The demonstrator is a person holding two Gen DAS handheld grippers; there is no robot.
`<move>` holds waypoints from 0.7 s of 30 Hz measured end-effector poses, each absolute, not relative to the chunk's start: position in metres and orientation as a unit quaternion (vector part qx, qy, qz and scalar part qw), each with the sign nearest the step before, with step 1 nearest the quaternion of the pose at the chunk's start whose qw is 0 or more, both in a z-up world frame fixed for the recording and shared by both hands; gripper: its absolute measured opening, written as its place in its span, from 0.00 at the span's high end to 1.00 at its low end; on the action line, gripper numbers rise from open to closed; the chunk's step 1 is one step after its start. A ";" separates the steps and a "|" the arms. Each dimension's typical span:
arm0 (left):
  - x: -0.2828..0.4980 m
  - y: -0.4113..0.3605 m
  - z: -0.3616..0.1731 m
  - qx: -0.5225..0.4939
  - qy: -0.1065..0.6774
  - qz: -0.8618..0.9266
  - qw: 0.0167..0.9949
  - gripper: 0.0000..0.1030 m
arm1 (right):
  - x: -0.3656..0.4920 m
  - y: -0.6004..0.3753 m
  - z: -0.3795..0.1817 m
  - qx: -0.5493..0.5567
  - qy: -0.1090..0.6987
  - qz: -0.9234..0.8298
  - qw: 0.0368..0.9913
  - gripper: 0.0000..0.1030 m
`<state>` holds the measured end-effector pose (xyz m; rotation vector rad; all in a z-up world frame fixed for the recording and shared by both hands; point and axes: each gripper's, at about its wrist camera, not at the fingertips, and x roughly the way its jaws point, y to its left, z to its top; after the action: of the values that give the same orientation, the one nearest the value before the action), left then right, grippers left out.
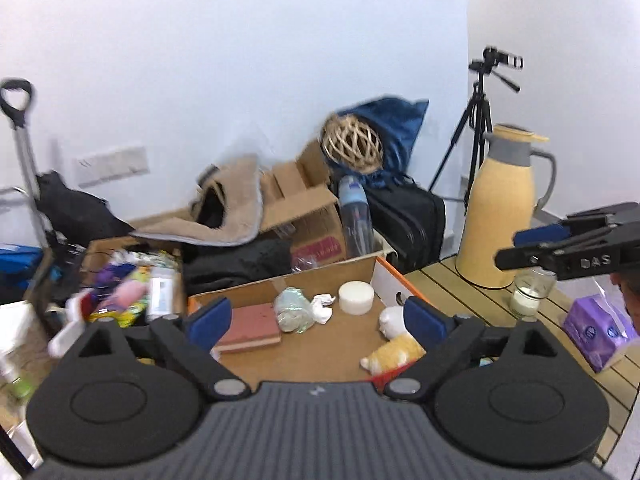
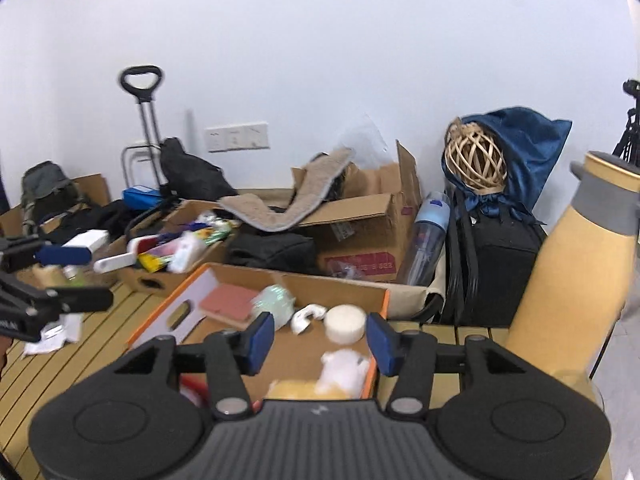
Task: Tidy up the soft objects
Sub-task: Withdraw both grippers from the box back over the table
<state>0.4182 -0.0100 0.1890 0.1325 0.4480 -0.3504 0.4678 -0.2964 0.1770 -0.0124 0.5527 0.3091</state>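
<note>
An orange-rimmed cardboard box (image 1: 390,276) (image 2: 148,322) sits on the slatted wooden table. Inside lie a yellow and white plush toy (image 1: 394,350) (image 2: 340,372), a pink sponge block (image 1: 250,326) (image 2: 228,300), a crumpled clear bag (image 1: 294,310) (image 2: 274,300), a white crumpled item (image 1: 324,307) (image 2: 304,316) and a white round puck (image 1: 356,297) (image 2: 345,322). My left gripper (image 1: 318,322) is open and empty above the box. My right gripper (image 2: 322,344) is open and empty over the plush toy; it also shows at the right of the left wrist view (image 1: 520,248).
A yellow thermos jug (image 1: 502,204) (image 2: 568,268), a glass candle (image 1: 530,298) and a purple tissue pack (image 1: 598,330) stand on the table's right. Behind the box are cluttered cardboard boxes (image 2: 352,216), a black bag (image 2: 492,256), a wicker ball (image 2: 476,160), a trolley and a tripod (image 1: 476,120).
</note>
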 end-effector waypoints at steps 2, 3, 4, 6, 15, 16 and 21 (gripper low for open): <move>0.375 -0.003 0.181 0.074 0.190 -0.160 0.966 0.04 | 0.426 -0.294 0.177 -0.004 0.254 0.165 0.953 0.45; 0.354 0.000 0.174 0.078 0.177 -0.154 0.969 0.03 | 0.407 -0.293 0.174 -0.004 0.244 0.172 0.954 0.40; 0.329 0.004 0.165 0.079 0.163 -0.151 0.972 0.02 | 0.381 -0.291 0.169 -0.004 0.234 0.181 0.955 0.38; 0.289 0.010 0.148 0.079 0.146 -0.143 0.976 0.00 | 0.339 -0.285 0.158 -0.011 0.214 0.192 0.958 0.36; 0.158 0.022 0.055 0.064 0.172 -0.055 0.982 0.00 | 0.194 -0.253 0.060 -0.050 0.219 0.182 0.957 0.25; 0.154 0.024 0.054 0.058 0.177 -0.054 0.981 0.00 | 0.185 -0.251 0.051 -0.043 0.230 0.181 0.955 0.25; 0.157 0.030 0.059 0.053 0.173 -0.043 0.983 0.00 | 0.167 -0.248 0.038 -0.033 0.237 0.201 0.950 0.25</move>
<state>0.1570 0.0299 0.0586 0.1069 0.3475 -0.0863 0.1674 -0.2484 0.0380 -0.0677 0.4819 0.4090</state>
